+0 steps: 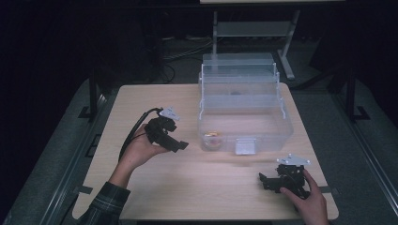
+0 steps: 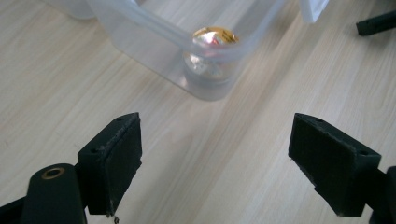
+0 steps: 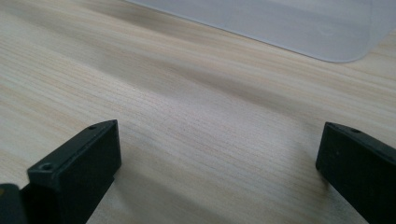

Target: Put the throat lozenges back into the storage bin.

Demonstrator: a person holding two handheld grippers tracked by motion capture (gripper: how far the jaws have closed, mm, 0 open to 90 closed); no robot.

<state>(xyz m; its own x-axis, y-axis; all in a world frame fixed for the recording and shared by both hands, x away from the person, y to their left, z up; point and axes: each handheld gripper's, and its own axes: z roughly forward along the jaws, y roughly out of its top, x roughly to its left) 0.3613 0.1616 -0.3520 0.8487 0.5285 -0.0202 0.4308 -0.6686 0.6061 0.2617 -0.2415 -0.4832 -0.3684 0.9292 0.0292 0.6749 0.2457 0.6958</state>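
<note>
Pale wood-grain tabletop (image 1: 187, 187) under dim light, dark floor all around. Clear plastic storage box (image 1: 244, 126) with stepped, folded-out upper trays standing toward the far right part of the tabletop, white latch (image 1: 245, 146) on its near wall.

Left hand-held gripper (image 1: 180, 146), black, with a grey three-cornered plate on top and a cable trailing back, gripped in the left hand (image 1: 141, 150), sleeve in dark plaid. Released: jaws spread wide in the left gripper view, nothing between them, bare wood below. Straight ahead of those jaws, just beyond them, the near corner of the clear box (image 2: 205, 70). Inside that corner, a small round object wrapped in shiny gold foil (image 2: 214, 37), resting on the box floor; seen from the high view as a small gold spot (image 1: 212, 137) in the box's near left corner, just beyond the left hand-held gripper's tips.

Right hand-held gripper (image 1: 264, 180), likewise black with a grey plate, held low over the tabletop by the right hand (image 1: 307, 199), near the front right edge. Released too: jaws far apart in the right gripper view, empty. Ahead of them, plain wood (image 3: 210, 116), then the frosted rounded edge of the box (image 3: 327, 32), apart from the jaws.
</note>
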